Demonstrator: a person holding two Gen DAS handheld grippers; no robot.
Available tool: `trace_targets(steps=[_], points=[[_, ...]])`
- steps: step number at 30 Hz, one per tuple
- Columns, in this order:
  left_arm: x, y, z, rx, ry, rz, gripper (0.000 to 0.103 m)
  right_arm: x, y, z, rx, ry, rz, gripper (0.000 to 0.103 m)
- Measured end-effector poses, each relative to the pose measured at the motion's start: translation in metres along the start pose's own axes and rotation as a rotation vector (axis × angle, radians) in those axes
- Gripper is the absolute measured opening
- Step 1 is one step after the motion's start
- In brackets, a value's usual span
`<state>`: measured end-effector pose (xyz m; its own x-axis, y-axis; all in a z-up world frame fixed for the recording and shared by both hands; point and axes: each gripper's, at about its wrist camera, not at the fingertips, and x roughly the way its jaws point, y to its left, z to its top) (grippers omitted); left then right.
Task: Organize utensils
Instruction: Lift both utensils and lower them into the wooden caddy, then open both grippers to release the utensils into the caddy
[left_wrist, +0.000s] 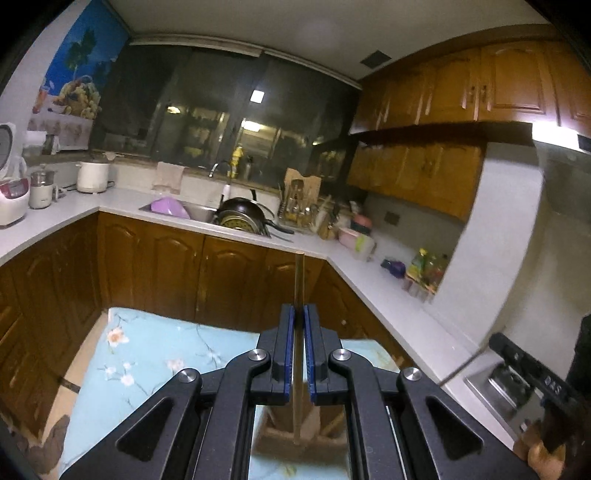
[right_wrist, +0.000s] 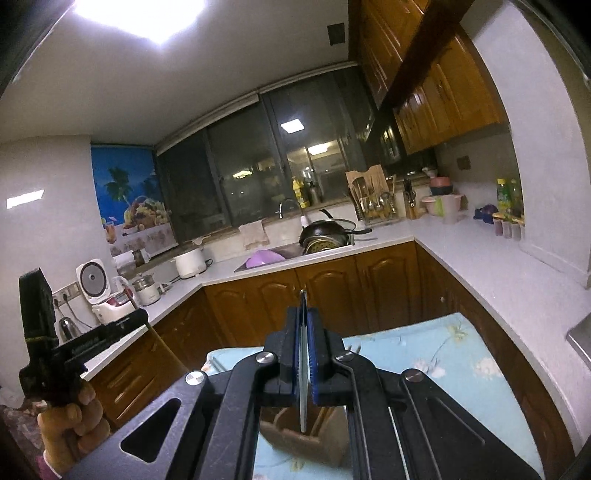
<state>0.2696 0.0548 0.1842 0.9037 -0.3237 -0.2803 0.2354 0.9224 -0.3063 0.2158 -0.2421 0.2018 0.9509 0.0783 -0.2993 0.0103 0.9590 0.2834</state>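
While both grippers pinch utensils (chopstick, knife), floral cloth fronts wooden cabinets.

The wooden holder is largely hidden behind the left gripper. In the right wrist view, the flat utensil shows edge-on only; type indeterminable.

A home kitchen at night. Brown wooden cabinets run under a pale L-shaped counter, with more cabinets on the right wall. At the far side a sink holds a black pan below a dark window. A rice cooker stands far left; bottles sit right.
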Motion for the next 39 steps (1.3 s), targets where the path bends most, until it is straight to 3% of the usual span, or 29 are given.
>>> trace_targets(steps=[6, 17, 30, 33, 36, 37, 39], points=[[0.042, 0.002, -0.026, -0.007, 0.009, 0.039, 0.004, 0.036, -0.008, -0.011, -0.001, 0.043, -0.028, 0.004], [0.109, 0.002, -0.094, -0.019, 0.144, 0.081, 0.004, 0.078, -0.033, -0.07, 0.08, 0.174, -0.052, 0.004], [0.099, 0.007, -0.078, 0.001, 0.153, 0.083, 0.004, 0.091, -0.04, -0.075, 0.106, 0.219, -0.055, 0.007], [0.099, 0.005, -0.076, -0.005, 0.191, 0.073, 0.015, 0.093, -0.039, -0.074, 0.109, 0.234, -0.041, 0.016], [0.09, 0.001, -0.072, -0.009, 0.185, 0.066, 0.026, 0.085, -0.039, -0.075, 0.121, 0.215, -0.024, 0.045], [0.085, 0.0, -0.071, -0.007, 0.178, 0.07, 0.039, 0.081, -0.04, -0.074, 0.126, 0.207, -0.019, 0.051], [0.072, -0.001, -0.07, -0.01, 0.148, 0.094, 0.057, 0.071, -0.04, -0.073, 0.139, 0.192, -0.013, 0.051]])
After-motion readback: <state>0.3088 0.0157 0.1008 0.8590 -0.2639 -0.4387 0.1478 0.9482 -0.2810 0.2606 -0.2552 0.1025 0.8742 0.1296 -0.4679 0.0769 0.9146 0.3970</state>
